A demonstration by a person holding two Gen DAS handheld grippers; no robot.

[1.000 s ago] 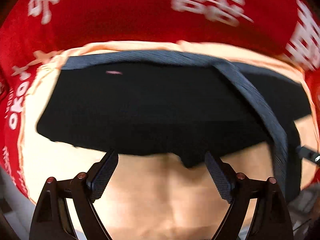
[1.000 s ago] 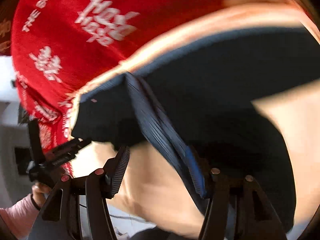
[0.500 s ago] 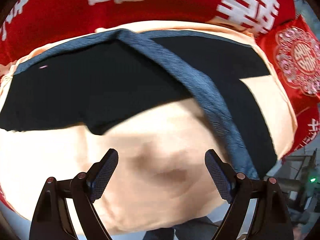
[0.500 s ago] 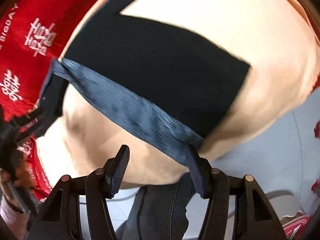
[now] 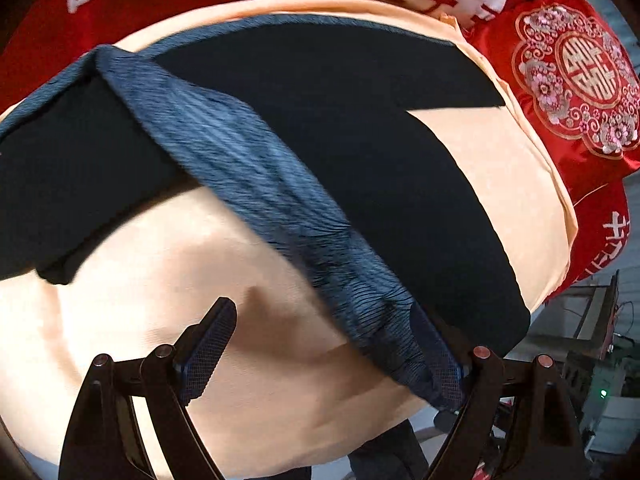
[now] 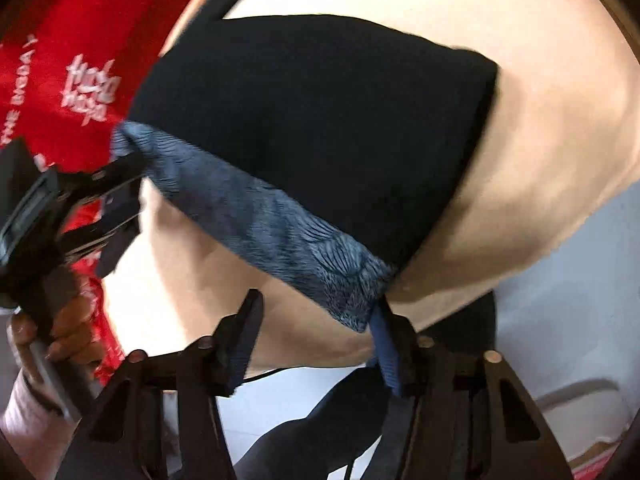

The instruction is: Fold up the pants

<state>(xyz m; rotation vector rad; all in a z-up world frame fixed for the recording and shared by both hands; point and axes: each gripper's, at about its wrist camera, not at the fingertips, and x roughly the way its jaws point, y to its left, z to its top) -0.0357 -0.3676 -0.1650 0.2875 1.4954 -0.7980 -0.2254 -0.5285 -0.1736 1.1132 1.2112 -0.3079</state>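
Black pants [image 5: 360, 140] lie spread on a peach cushion [image 5: 180, 280], and their blue-grey ribbed waistband [image 5: 240, 168] is folded diagonally across them. My left gripper [image 5: 322, 354] points down at the cushion, open wide; the band's lower end lies by its right finger. In the right wrist view the pants [image 6: 320, 128] and waistband [image 6: 260, 220] reach the cushion's near edge. My right gripper [image 6: 314, 342] is closing. The band's corner rests against its right finger, and the left finger stands apart. The left gripper [image 6: 116, 200] shows beside the band's far end.
Red bedding with white lettering [image 5: 200, 0] lies behind the cushion, and a red embroidered pillow [image 5: 576, 80] sits at the right. A hand [image 6: 68, 336] holds the left gripper's handle. Dark trouser legs [image 6: 320, 432] and pale floor [image 6: 560, 320] lie below the cushion's edge.
Both grippers have swept across the pants toward the cushion's near edge. The waistband now reaches the left gripper's right finger. The right gripper's jaws have narrowed.
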